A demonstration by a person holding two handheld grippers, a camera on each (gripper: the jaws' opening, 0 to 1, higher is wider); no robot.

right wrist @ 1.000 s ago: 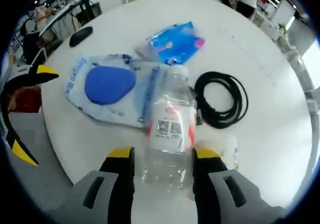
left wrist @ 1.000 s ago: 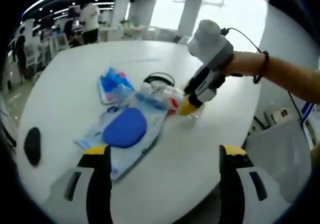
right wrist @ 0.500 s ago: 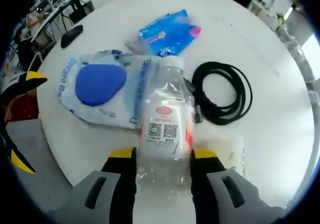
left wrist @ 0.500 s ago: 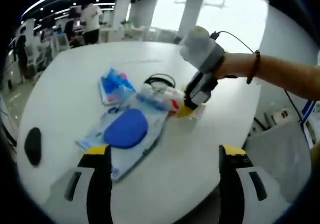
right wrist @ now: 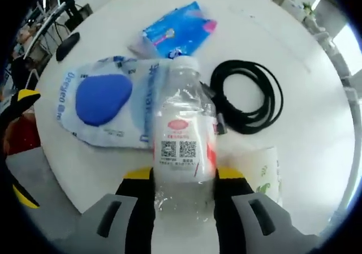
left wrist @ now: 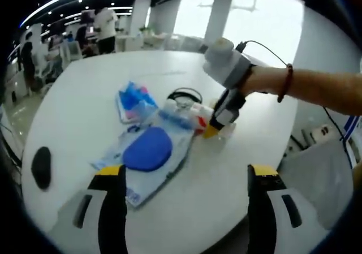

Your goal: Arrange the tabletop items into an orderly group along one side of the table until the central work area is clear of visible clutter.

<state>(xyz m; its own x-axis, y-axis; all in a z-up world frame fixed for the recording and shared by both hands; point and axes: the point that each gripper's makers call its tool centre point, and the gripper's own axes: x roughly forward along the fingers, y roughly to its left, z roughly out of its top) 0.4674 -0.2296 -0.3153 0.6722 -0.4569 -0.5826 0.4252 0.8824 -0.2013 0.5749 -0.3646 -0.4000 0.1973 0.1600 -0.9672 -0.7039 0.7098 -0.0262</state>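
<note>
Bottle (left wrist: 189, 111) at frame centre of left gripper view, on white table (left wrist: 79, 95), beside blue pouch (left wrist: 148, 155); right gripper (left wrist: 218, 123) reaches in from right, tips at bottle. Left gripper (left wrist: 186, 177) jaws spread wide at bottom, holding nothing.

Right gripper view: bottle (right wrist: 184, 146) low centre, right gripper (right wrist: 182, 180) jaws pinching its base. Black cable (right wrist: 246, 98) coiled right of it, blue packet (right wrist: 178, 28) top centre.
</note>
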